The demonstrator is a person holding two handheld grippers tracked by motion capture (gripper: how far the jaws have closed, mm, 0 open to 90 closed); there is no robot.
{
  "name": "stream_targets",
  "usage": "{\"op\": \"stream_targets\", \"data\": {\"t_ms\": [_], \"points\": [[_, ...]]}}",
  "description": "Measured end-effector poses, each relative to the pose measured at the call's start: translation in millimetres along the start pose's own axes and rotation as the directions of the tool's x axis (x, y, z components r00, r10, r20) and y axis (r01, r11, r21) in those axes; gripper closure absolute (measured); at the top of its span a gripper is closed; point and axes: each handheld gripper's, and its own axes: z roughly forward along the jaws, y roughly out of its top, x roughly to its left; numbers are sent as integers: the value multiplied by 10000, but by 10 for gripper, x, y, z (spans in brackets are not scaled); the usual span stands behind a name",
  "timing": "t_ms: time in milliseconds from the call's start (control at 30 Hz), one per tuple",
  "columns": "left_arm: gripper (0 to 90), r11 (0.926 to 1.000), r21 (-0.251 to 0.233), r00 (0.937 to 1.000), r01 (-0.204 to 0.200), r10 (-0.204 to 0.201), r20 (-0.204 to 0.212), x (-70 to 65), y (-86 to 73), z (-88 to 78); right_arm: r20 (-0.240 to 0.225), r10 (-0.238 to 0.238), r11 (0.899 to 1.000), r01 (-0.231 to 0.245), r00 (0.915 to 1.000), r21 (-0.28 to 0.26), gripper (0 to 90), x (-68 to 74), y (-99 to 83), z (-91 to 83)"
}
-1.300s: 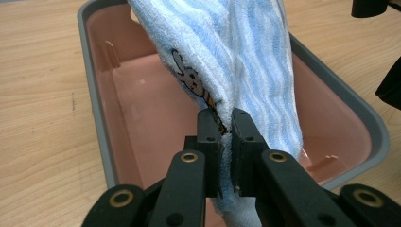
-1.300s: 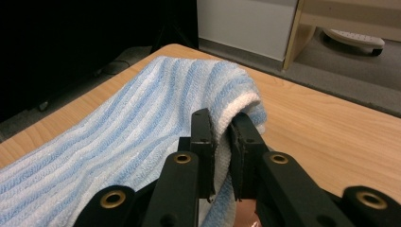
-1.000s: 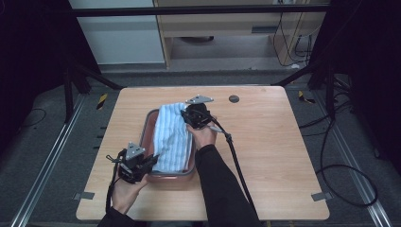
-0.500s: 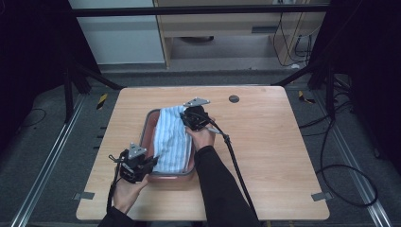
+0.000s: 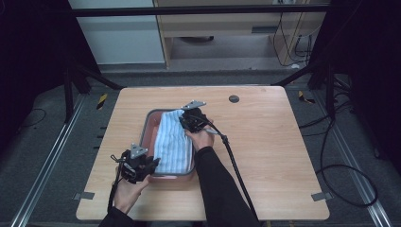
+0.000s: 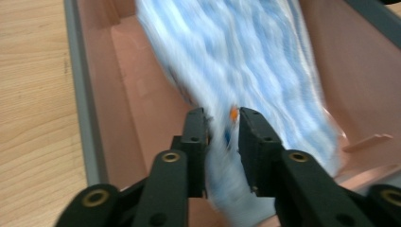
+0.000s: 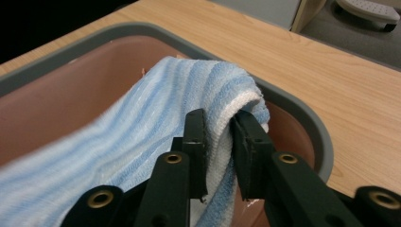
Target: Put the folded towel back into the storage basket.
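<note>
Black left tongs (image 6: 222, 124): your jaws have just been opening; the striped towel (image 6: 246, 61) sits between them with a little slack at the pads, so you look to be letting go rather than pinching.
Right tongs (image 7: 218, 124): your jaws have just been opening too; the towel's far corner (image 7: 222, 90) lies between them, cloth brushing both pads, the grip slackened.
Towel: it lies lengthwise in the pink tub (image 5: 147, 130), which has a grey rim; one end is near your left tongs (image 5: 137, 165), the other is draped up at the far rim by your right tongs (image 5: 191, 120).
Change: half a second back both pairs stood closed on the cloth and your hands sat where they sit now; only the jaws have moved.
Meaning: the towel seems placed, and letting go looks like the step in hand.
Table (image 5: 283, 142): bare wood around the tub.
Hard to see: the left gripper view is blurred, so contact at those pads is uncertain; an orange speck there is unreadable; the tub's floor under the towel is hidden.
</note>
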Motion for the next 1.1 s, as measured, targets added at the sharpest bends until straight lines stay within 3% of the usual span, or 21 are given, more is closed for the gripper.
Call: {"op": "stream_targets", "data": {"t_ms": [300, 400, 500, 667, 833, 933, 1067, 1100], "points": [[653, 9992, -243, 9994, 319, -317, 115, 30, 23, -69, 220, -71, 9999, 73, 9997, -87, 584, -34, 20, -27], [628, 9978, -446, 9986, 483, -473, 223, 24, 34, -114, 476, -70, 9993, 88, 9988, -370, 460, -61, 45, -85], [616, 9971, -732, 9998, 217, -220, -30, 68, 59, -167, 563, 2, 9988, 26, 9984, -493, 430, -78, 61, -131], [567, 9934, -1133, 9997, 186, -199, -103, 111, 91, -256, 619, 178, 9969, -129, 9979, -777, 356, -125, 100, -287], [452, 9869, -1610, 9998, -60, 32, -175, 152, 126, -335, 570, 443, 9927, -375, 9974, -1147, 244, -196, 84, -519], [411, 9837, -1797, 10000, -68, 55, -77, 174, 137, -370, 585, 451, 9921, -378, 9973, -1197, 235, -236, 53, -614], [317, 9826, -1856, 9999, -120, 115, -35, 232, 144, -389, 352, 882, 9866, -824, 9955, -1411, 230, -385, -90, -891], [317, 9815, -1910, 9999, -128, 111, -102, 252, 140, -389, 352, 882, 9866, -824, 9955, -1411, 230, -385, -90, -891]]}}
